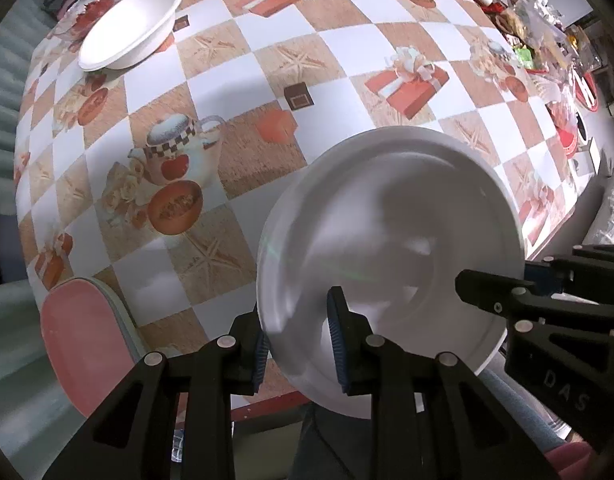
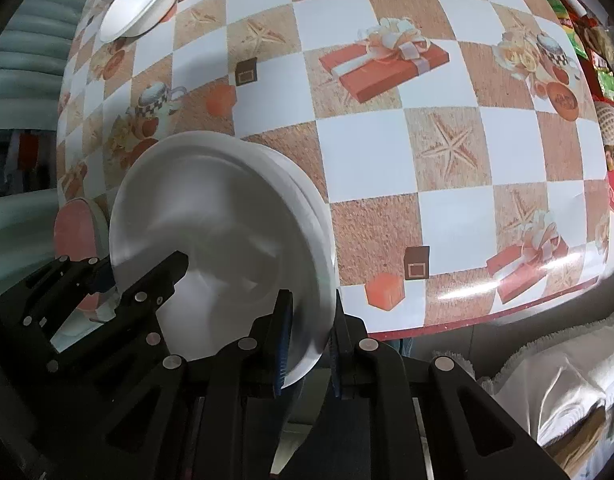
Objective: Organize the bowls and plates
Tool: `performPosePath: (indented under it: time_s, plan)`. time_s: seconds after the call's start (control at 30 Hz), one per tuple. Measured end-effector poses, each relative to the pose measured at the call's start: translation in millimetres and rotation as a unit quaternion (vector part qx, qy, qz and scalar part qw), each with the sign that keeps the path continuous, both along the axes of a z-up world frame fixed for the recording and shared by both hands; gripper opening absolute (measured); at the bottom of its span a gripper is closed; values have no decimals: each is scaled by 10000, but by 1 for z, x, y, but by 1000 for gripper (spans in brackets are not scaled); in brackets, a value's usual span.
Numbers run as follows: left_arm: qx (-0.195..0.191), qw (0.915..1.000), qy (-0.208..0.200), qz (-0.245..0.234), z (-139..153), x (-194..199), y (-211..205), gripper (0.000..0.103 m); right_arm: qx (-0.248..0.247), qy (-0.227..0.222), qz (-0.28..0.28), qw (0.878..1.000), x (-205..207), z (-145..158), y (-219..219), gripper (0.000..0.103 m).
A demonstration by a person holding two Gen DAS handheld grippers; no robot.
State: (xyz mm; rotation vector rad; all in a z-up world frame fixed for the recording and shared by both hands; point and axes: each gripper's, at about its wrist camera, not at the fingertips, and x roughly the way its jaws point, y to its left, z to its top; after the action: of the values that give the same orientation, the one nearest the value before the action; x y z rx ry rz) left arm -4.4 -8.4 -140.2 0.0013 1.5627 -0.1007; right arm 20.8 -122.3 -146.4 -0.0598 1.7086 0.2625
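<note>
A stack of white foam plates (image 1: 391, 248) is held tilted above the near edge of the table; it also shows in the right wrist view (image 2: 219, 232). My left gripper (image 1: 297, 344) is shut on the stack's left rim. My right gripper (image 2: 309, 344) is shut on its right rim and shows at the right of the left wrist view (image 1: 487, 288). The left gripper shows at the lower left of the right wrist view (image 2: 135, 280). A white foam bowl (image 1: 131, 26) stands at the far left corner of the table, also in the right wrist view (image 2: 141, 0).
The table (image 1: 247, 152) has a checkered cloth with printed gifts and teapots. Packets and clutter (image 1: 547, 40) lie along its far right side. A pink chair seat (image 1: 87, 344) stands at the near left. A white cushioned seat (image 2: 555, 376) is at the near right.
</note>
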Motion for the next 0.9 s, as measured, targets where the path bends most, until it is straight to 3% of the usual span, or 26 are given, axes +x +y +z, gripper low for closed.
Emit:
performPosePath:
  time_s: [0.13,0.23,0.3,0.37,0.43,0.5,0.57,0.63,0.9]
  plan:
    - [-7,10000,17,-16,-5,3,-3,28,-10,14,-7,10000,1,-4,1,17]
    - [-61,10000,1,2,-5,4,-2,37,-2,-19,-6,10000,3,-7,5,17]
    - [-59,10000,-35,21,-4,3,1,61,-22,-27,20,10000,3,-8,6,17]
    - [14,9999,-142,50,0,3,5,74,-29,0,6,10000,3,-9,4,18]
    - [-17,9998,-203,89,3,3,10,78,-46,12,-35,10000,5,-10,2,20]
    - [-72,9996,-208,173,5,2,18,79,-106,-6,-100,9999,6,-9,-3,70]
    - [-112,9993,-214,285,8,1,27,79,-354,-172,-173,9991,9,-4,-13,89]
    - [-145,9987,-183,442,8,-1,40,79,-192,-213,-375,9989,13,2,-24,89]
    - [-203,9944,-227,1012,15,-14,81,79,-325,-535,-780,9950,32,26,-54,89]
